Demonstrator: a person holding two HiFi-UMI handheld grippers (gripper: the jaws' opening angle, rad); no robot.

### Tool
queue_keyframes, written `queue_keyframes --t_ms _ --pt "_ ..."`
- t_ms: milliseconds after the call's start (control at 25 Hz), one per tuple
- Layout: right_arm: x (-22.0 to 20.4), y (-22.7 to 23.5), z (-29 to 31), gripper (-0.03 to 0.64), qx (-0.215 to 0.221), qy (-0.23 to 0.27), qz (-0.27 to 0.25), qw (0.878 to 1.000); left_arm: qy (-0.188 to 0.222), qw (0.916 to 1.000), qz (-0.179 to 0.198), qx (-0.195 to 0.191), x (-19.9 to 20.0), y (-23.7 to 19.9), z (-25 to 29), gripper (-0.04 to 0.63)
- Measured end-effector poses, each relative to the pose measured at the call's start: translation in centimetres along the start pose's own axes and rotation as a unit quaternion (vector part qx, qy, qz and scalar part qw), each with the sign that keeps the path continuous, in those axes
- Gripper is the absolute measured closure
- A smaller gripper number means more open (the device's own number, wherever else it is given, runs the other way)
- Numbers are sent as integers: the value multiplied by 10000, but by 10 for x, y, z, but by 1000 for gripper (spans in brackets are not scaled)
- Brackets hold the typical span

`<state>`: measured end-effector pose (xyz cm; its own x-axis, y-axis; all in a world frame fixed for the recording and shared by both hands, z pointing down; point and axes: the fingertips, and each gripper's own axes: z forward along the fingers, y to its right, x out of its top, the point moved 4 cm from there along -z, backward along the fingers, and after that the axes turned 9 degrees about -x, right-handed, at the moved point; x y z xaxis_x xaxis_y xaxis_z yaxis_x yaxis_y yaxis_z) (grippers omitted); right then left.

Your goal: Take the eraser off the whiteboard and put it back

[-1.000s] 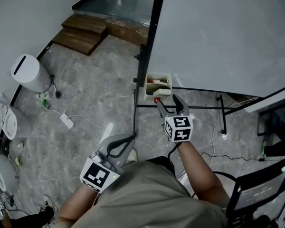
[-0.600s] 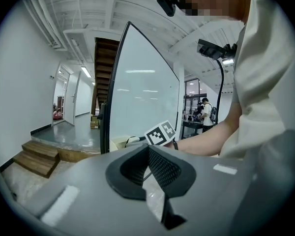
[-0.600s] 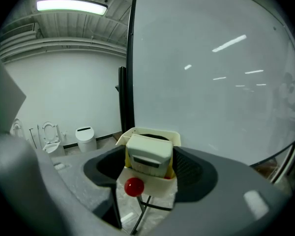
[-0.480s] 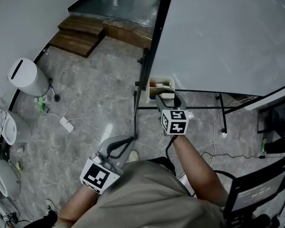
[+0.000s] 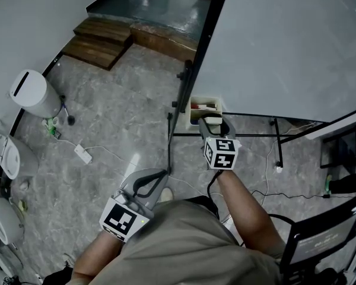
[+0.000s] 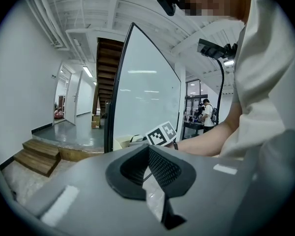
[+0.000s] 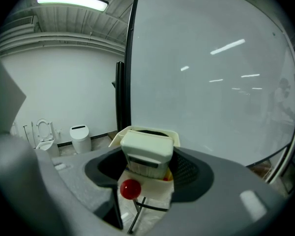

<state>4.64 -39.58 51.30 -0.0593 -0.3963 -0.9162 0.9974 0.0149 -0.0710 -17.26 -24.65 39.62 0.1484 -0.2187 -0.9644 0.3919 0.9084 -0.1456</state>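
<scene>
An office-style work space: a large whiteboard (image 5: 285, 46) on a black stand; grey stone-patterned floor (image 5: 118, 111) with a loose power strip (image 5: 82, 152); wooden steps (image 5: 101, 40); a black office chair (image 5: 323, 239); a ceiling strip light (image 7: 72, 1).

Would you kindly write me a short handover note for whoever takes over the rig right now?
Left gripper: shut, empty, held low near the body.
Right gripper: open. Its jaws have just been closing around the eraser, but the pads are not pressing yet.
Eraser: at the front edge of the tray, by the whiteboard's lower corner.
Done: the approach.
Left, it seems: grip, lift off, put back.
</scene>
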Motion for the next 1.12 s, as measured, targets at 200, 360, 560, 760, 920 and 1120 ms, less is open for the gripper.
queue_keyframes --t_ms 200,360,560,760,920,1120 --pt "8 2 -8 345 38 128 -32 9999 52 10000 27 -54 0 3 -1 590" --pt "23 1 -21 345 104 321 -173 9993 72 9999 19 -84 0 9 -2 590" --pt "40 -3 -36 345 235 479 -283 9982 112 9999 20 -102 0 12 -1 589" --pt "53 -4 -56 345 379 589 -362 9969 156 9998 89 -127 -1 18 1 589" --pt "62 -3 -73 345 487 644 -432 9958 180 9998 60 -113 1 24 4 589" --pt "69 1 -95 345 641 711 -494 9942 206 9998 32 -35 1 34 9 589"
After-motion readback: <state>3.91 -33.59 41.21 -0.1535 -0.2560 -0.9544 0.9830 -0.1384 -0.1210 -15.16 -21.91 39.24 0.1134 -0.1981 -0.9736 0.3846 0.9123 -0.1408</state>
